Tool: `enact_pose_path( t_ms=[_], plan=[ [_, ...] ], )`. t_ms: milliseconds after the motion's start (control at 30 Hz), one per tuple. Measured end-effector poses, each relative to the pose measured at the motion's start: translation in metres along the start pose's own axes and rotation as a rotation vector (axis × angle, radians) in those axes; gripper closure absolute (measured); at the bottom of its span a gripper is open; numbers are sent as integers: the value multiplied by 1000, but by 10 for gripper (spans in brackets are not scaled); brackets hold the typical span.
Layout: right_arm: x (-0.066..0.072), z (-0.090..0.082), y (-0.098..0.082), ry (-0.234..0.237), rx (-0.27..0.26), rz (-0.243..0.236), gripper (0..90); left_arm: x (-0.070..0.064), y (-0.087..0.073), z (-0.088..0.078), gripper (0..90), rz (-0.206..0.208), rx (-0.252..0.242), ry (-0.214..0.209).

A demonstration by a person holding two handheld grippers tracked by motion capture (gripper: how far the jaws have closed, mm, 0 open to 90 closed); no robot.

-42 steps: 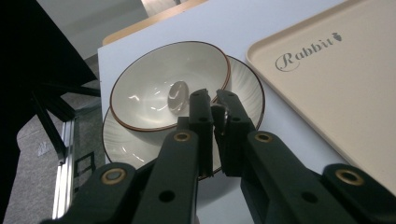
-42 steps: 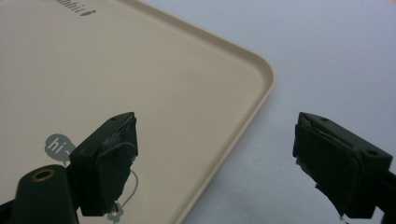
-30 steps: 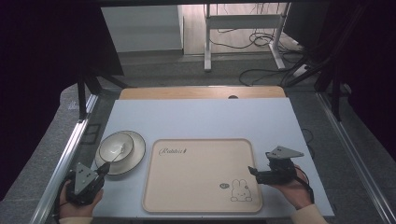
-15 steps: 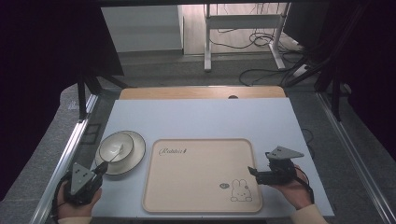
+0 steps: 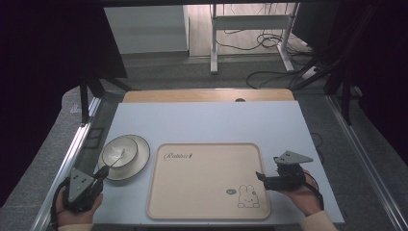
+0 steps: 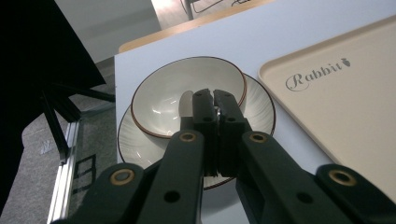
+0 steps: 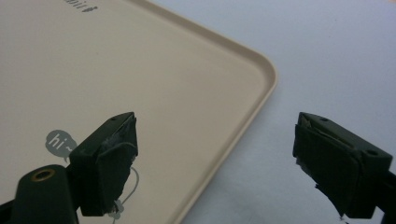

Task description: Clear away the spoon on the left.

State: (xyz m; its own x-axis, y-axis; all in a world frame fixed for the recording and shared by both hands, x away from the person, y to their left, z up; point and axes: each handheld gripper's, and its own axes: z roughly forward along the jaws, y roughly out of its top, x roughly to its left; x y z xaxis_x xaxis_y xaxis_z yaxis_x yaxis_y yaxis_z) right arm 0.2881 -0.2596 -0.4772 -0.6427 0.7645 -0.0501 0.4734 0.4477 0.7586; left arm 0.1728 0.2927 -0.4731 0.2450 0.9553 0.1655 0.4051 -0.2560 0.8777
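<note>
A beige tray [image 5: 208, 180] printed with the word "Rabbit" and a small rabbit drawing is laid on the near middle of a pale blue table [image 5: 207, 122]. To the left of the tray, just beside its far left corner, a white bowl [image 5: 119, 152] with a thin dark rim is seated on a white plate [image 5: 140, 159]. The left gripper [image 5: 102, 173] is held in a hand [image 5: 72, 208] at the near left corner of the table, its tips placed at the near edge of the plate and pointed toward the bowl. In the left gripper view the two black jaws are seen pressed together with nothing between them, and the bowl [image 6: 161, 102] and plate [image 6: 261, 105] are seen just beyond and below the tips; whether the tips touch the plate cannot be told. The right gripper [image 5: 262, 177] is held in the other hand [image 5: 300, 195] at the near right, level with the right edge of the tray. In the right gripper view its jaws are spread wide and empty, one set above the tray [image 7: 140, 70] and the other above the bare table [image 7: 327, 56], so that the tray's right rim is straddled.
</note>
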Motion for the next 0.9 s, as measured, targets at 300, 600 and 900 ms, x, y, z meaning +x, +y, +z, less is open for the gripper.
enact_pose_path(
  t_ms=[300,600,900],
  plan=[
    [0,0,0,-1,2,-3,140,0,1,-3,900,-11,-21,3],
    [0,0,0,-6,1,-4,140,1,3,-7,900,-23,-39,8],
    [0,0,0,-6,-3,1,140,3,4,-10,900,-47,-58,6]
  ],
)
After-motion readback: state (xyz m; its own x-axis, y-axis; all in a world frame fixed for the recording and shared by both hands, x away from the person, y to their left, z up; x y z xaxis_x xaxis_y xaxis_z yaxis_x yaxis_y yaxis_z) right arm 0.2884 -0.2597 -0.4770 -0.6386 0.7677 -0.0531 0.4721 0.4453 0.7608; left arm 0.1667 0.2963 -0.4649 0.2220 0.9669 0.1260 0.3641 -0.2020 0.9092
